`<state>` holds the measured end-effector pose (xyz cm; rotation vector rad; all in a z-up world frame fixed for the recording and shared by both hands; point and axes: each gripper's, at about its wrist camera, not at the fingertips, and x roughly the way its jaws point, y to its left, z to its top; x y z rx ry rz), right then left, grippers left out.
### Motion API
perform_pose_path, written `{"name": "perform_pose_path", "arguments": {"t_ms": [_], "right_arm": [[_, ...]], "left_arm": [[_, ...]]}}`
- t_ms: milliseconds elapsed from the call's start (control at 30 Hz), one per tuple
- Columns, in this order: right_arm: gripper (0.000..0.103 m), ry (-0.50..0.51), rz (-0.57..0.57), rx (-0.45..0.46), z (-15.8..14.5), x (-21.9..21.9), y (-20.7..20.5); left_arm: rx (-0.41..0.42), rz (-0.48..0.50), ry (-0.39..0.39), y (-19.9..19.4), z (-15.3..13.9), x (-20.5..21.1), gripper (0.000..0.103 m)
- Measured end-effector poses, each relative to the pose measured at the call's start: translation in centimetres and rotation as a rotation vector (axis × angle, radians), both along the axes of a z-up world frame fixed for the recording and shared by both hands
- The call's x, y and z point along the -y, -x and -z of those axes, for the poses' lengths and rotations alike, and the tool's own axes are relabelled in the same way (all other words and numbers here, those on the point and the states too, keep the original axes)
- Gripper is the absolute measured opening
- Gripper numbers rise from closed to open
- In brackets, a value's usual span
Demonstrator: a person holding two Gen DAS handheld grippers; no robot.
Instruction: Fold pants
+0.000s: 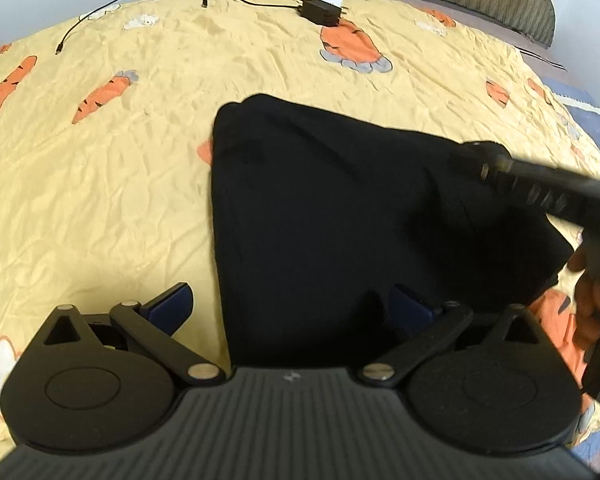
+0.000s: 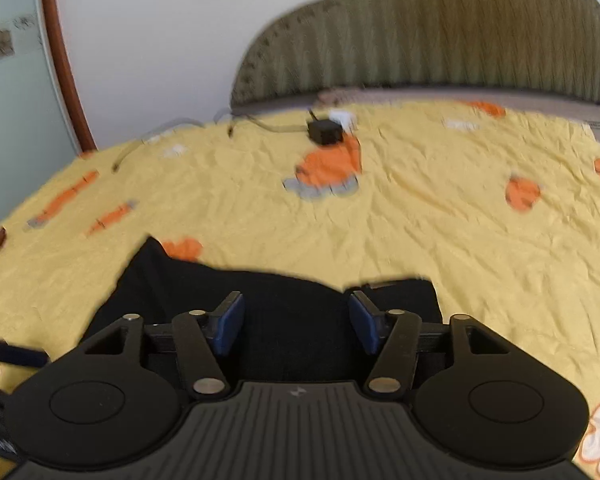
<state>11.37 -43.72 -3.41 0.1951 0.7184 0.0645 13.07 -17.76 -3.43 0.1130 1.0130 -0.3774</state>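
Black pants (image 1: 340,220) lie folded on the yellow bedspread (image 1: 120,200), bare sheet all round. Left gripper (image 1: 292,304) gapes over their near edge; right gripper (image 2: 296,320) stands half-wide, empty.

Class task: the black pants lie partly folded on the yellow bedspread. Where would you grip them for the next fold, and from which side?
Probably the far left corner of the black pants, approached from the bare bedspread on the left: that edge lies flat, straight and unobstructed.
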Motion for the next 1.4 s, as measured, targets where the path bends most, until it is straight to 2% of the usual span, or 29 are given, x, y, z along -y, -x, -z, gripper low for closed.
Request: {"name": "perform_pose_path", "arguments": {"t_ms": [67, 167, 300, 500, 567, 667, 733, 833, 867, 967, 1033, 1067, 1167, 1400], "right_arm": [[0.057, 0.02, 0.003, -0.046, 1.3, 0.2, -0.3], [0.057, 0.043, 0.014, -0.02, 1.4, -0.1, 0.2], [0.058, 0.053, 0.035, 0.046, -0.1, -1.2, 1.4], [0.058, -0.007, -0.135, 0.121, -2.0, -4.7, 1.0], [0.058, -0.061, -0.218, 0.122, -2.2, -6.1, 0.0], [0.058, -0.147, -0.299, 0.085, -1.7, -8.4, -2.3], [0.058, -0.149, -0.317, 0.038, -0.7, -10.1, -4.1], [0.058, -0.083, -0.276, -0.068, 1.3, -12.1, -6.3], [0.058, -0.061, -0.268, -0.067, 1.3, -12.4, -6.1], [0.06, -0.052, -0.25, 0.017, -0.7, -12.3, -3.2], [0.081, -0.035, -0.17, 0.101, -2.1, -11.5, 0.0], [0.084, -0.023, -0.121, 0.138, -2.6, -11.2, 1.6], [0.084, 0.016, -0.015, 0.191, -3.0, -10.3, 5.9], [0.084, 0.076, 0.091, 0.177, -2.8, -8.5, 11.0]], "left_arm": [[0.002, -0.006, -0.003, 0.0, -0.1, -0.1, 0.103], [0.012, -0.008, -0.011, 0.1, -0.1, -0.3, 0.103], [0.032, -0.012, -0.033, 0.0, -0.1, -0.4, 0.103], [0.08, -0.045, -0.079, -0.3, -0.1, -1.2, 0.103], [0.099, -0.059, -0.099, -0.5, -0.2, -1.8, 0.103], [0.13, -0.087, -0.132, -0.7, -0.4, -3.0, 0.103], [0.138, -0.109, -0.148, -0.9, -0.4, -4.0, 0.103], [0.138, -0.135, -0.147, -1.0, -0.6, -5.4, 0.103], [0.141, -0.138, -0.146, -0.9, -0.8, -5.7, 0.103], [0.172, -0.139, -0.142, -0.5, -1.1, -6.0, 0.103], [0.18, -0.138, -0.137, 0.0, -1.0, -5.9, 0.103], [0.178, -0.139, -0.13, 0.3, -0.9, -5.9, 0.103], [0.152, -0.142, -0.097, 1.1, -0.4, -5.6, 0.103], [0.141, -0.12, -0.09, 3.0, -0.1, -4.2, 0.103]]}}
